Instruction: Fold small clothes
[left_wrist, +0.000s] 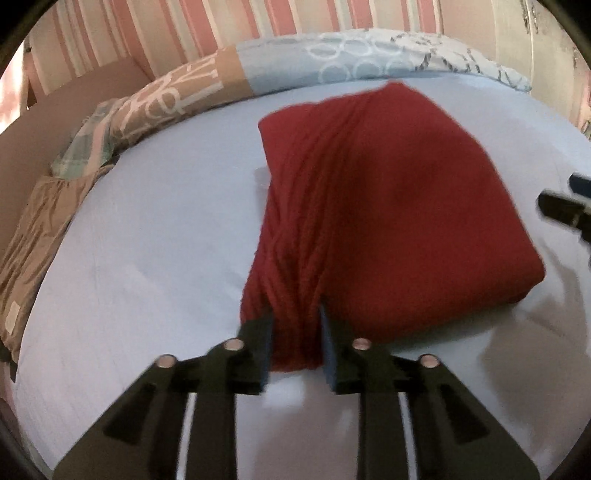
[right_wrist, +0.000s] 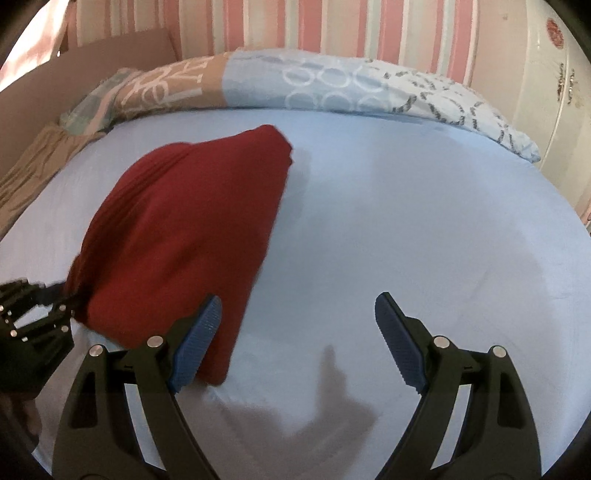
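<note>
Item: red garment (left_wrist: 388, 206), soft knit, already doubled over into a thick, roughly rectangular pad with at least one clean folded edge on the side away from the left hand-held gripper. The near-left portion is gathered into long ridges that run toward that gripper, so the shape is not yet flat or square.

Location: lying on the bed sheet (left_wrist: 147, 240), directly ahead of the left hand-held gripper (left_wrist: 297, 343) and ahead-left of the right hand-held gripper (right_wrist: 297, 343).

Left hand-held gripper: jaws drawn in to a narrow gap with a bunched corner of the red garment between the pads (left_wrist: 266, 339); the cloth fills the gap and appears pinched.

Right hand-held gripper: jaws spread wide, nothing between them; its left pad (right_wrist: 201, 343) overlaps the near edge of the garment in view, but contact cannot be told.

Progress, as judged: early folds look done; the piece is compact. Remaining, probably: one more fold or a smoothing pull to flatten the ridged side and square the corners, then letting go.

Surroundings: patterned pillows (right_wrist: 332, 88) along the far edge of the bed, well beyond both grippers; striped wall (right_wrist: 332, 29) behind them.
</note>
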